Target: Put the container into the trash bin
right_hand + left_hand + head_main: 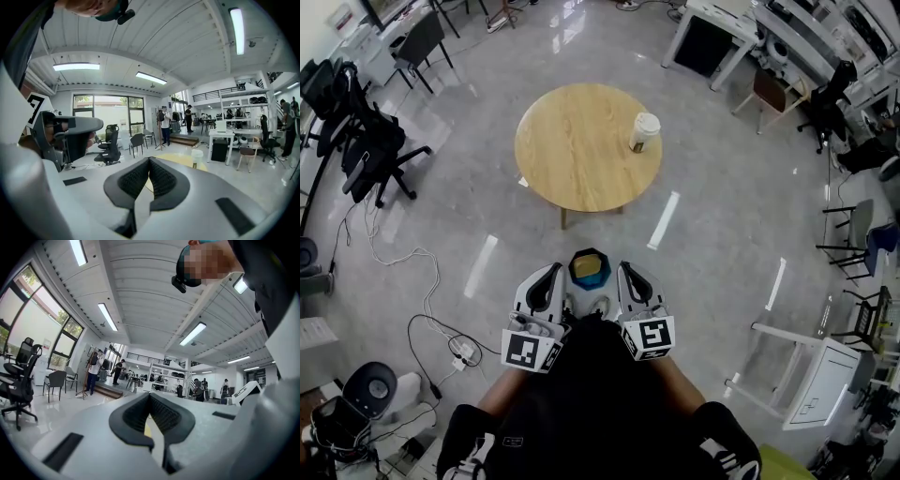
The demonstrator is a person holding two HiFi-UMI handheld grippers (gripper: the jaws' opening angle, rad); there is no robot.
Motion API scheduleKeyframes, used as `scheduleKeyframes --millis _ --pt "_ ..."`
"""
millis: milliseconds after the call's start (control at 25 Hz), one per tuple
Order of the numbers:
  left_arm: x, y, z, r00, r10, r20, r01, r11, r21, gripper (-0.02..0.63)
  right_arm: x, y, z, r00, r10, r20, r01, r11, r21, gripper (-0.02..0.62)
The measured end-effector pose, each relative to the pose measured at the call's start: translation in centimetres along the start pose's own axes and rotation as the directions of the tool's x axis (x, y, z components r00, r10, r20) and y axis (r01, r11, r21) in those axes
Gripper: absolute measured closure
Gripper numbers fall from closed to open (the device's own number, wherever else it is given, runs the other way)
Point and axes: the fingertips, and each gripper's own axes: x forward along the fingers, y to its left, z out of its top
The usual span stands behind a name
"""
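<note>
- The lidded paper cup (644,131) stands upright near the right edge of the round wooden table (572,150), untouched, so no part of the task looks done.
- The trash bin (590,269) sits on the floor, well apart from the table and close to the person.
- The left claw (546,284) and right claw (630,282) show on either side of the bin, each pinched together and empty. Fetching, carrying and dropping the cup all remain.

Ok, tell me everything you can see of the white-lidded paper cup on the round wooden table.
The white-lidded paper cup looks like a takeaway cup: a white lid, a pale body and darker brown toward its base. It stands upright on the round wooden table, near the table's right edge in the head view. It is the only thing on the tabletop, and nothing else touches it.
</note>
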Motion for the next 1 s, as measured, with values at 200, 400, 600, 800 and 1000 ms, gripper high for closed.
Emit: scheduleKeyframes --millis 200,400,600,800,1000 --pt "-0.2 -1.0 -0.1 1.000 -0.018 0.001 0.018 1.000 0.011 0.603 -0.8 0.2 -0.2 1.000 -0.001 0.005 0.001 1.000 0.004 0.569" --pt "0.0 -1.4 -0.1 1.000 -0.023 -0.005 0.023 1.000 0.016 0.603 -0.8 -0.3 0.0 1.000 -0.011 0.011 0.011 1.000 -0.002 0.569" --pt "-0.2 -1.3 0.1 1.000 -0.023 -0.004 0.023 1.000 0.013 0.602 -0.9 -0.1 0.1 1.000 -0.012 0.010 0.012 1.000 0.004 0.569" --pt "0.0 -0.9 0.3 1.000 -0.021 -0.010 0.021 1.000 0.010 0.603 -0.4 0.2 0.3 1.000 -0.004 0.011 0.004 1.000 0.006 0.569" --pt "-0.4 -1.3 0.1 1.000 -0.018 -0.009 0.018 1.000 0.009 0.603 -0.9 0.2 0.2 1.000 -0.002 0.023 0.002 1.000 0.006 0.569"
